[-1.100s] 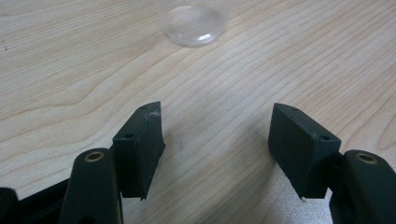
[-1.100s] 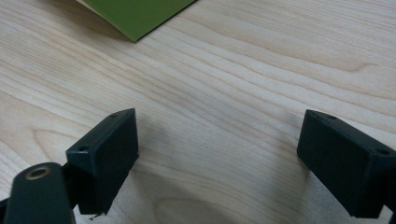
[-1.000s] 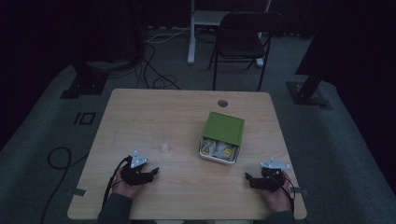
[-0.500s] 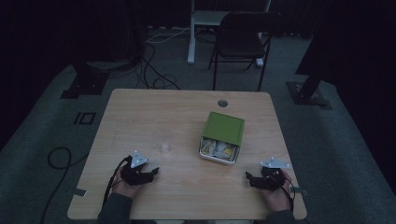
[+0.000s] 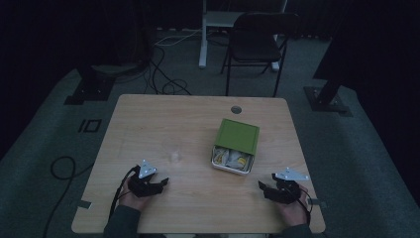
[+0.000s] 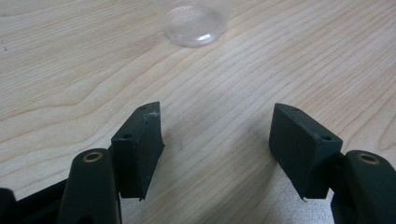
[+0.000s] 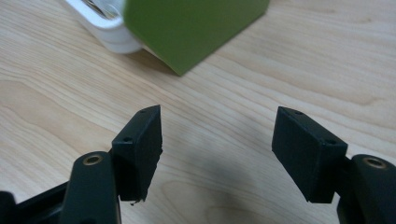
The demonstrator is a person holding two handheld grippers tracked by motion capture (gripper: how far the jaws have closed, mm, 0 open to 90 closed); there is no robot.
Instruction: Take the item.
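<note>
While both hands rest at the near edge of the pale wooden bench, the left claw stands spread with nothing between its jaws. A small clear plastic cup stands just ahead of this claw, a little to the left of its midline, apart from the jaws.

Further right, the white rectangular box with a green lid lies ahead of the right claw and to its left; its long axis runs away from the person, and the open end faces the near edge. The right claw has just been closing a little, yet its jaws are apart and empty. I judge the right hand is nearer to the box, the left hand to the cup.
</note>
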